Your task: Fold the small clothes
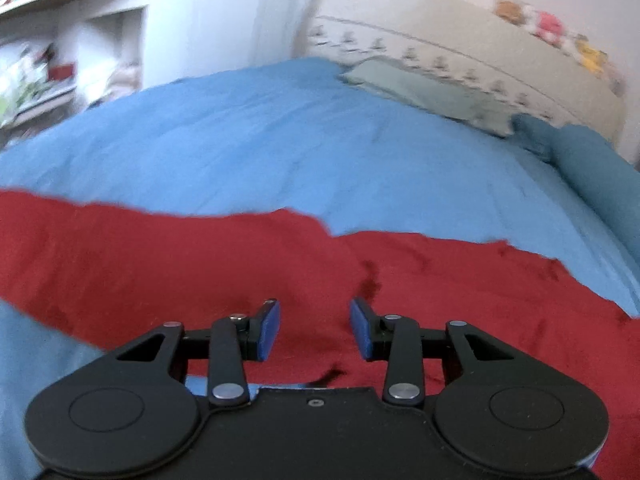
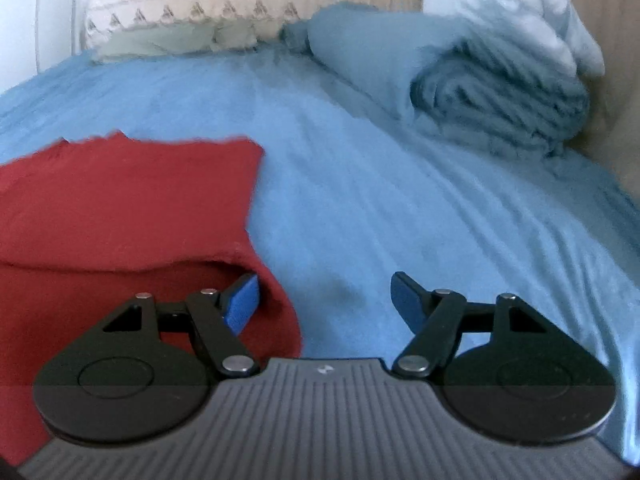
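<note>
A red garment (image 1: 200, 264) lies spread across the blue bedsheet (image 1: 256, 136). My left gripper (image 1: 315, 330) is open and empty, just above the garment's near part. In the right wrist view the red garment (image 2: 120, 208) fills the left side, with a folded layer on top. My right gripper (image 2: 324, 304) is open wide at the garment's right edge; its left finger (image 2: 242, 306) sits over the red cloth and its right finger (image 2: 408, 304) over the bare blue sheet (image 2: 400, 208). Nothing is held.
A pale green pillow (image 1: 432, 92) and a cream patterned pillow (image 1: 460, 40) lie at the bed's head. A rolled teal blanket (image 2: 500, 100) with a pale blue cloth (image 2: 516, 8) on it sits at the right. White shelves (image 1: 68, 48) stand at the left.
</note>
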`<control>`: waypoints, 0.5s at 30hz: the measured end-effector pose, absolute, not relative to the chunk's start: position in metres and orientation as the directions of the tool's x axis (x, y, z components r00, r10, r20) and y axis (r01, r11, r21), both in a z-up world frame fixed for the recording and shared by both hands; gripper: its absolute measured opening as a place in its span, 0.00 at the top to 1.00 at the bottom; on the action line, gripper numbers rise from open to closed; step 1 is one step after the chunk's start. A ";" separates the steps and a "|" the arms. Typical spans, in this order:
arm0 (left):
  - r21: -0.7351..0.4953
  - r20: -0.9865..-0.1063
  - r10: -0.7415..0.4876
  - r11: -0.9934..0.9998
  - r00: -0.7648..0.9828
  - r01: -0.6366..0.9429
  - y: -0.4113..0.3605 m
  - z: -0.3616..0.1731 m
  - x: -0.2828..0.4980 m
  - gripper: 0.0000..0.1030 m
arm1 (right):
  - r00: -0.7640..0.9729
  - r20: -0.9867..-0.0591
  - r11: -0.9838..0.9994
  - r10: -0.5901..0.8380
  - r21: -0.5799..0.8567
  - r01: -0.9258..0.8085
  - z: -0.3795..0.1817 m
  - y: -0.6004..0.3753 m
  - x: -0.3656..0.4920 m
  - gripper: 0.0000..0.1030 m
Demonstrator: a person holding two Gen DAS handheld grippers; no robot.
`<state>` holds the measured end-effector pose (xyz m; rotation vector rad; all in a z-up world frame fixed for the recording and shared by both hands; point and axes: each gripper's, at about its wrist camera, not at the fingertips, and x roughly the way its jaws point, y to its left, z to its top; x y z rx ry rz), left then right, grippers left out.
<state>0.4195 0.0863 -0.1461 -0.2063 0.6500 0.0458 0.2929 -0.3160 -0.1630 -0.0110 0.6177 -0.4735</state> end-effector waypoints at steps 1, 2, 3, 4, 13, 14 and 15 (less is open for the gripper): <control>-0.163 -0.602 -0.043 0.984 0.797 -0.070 0.079 -0.143 0.421 0.41 | 0.741 -0.532 0.905 -0.408 -0.127 0.407 -0.157 -0.308 0.289 0.14; -0.152 -0.598 -0.067 0.988 0.799 -0.031 0.071 -0.140 0.424 0.37 | 0.779 -0.512 0.924 -0.363 -0.087 0.373 -0.152 -0.303 0.289 0.14; -0.147 -0.594 -0.092 0.989 0.799 0.005 0.063 -0.139 0.429 0.37 | 0.809 -0.500 0.943 -0.309 -0.050 0.329 -0.149 -0.298 0.293 0.13; -0.145 -0.597 -0.115 0.989 0.794 0.034 0.054 -0.139 0.433 0.36 | 0.833 -0.495 0.961 -0.246 -0.014 0.276 -0.148 -0.292 0.302 0.13; -0.051 -0.660 -0.098 0.995 0.745 0.085 0.020 -0.174 0.457 0.36 | 0.797 -0.580 0.964 -0.167 0.073 0.255 -0.189 -0.293 0.343 0.15; -0.044 -0.654 -0.098 0.995 0.750 0.091 0.020 -0.176 0.454 0.36 | 0.793 -0.585 0.963 -0.169 0.073 0.259 -0.187 -0.297 0.341 0.15; -0.042 -0.650 -0.099 0.995 0.754 0.093 0.023 -0.177 0.453 0.36 | 0.791 -0.588 0.965 -0.168 0.066 0.254 -0.186 -0.297 0.339 0.15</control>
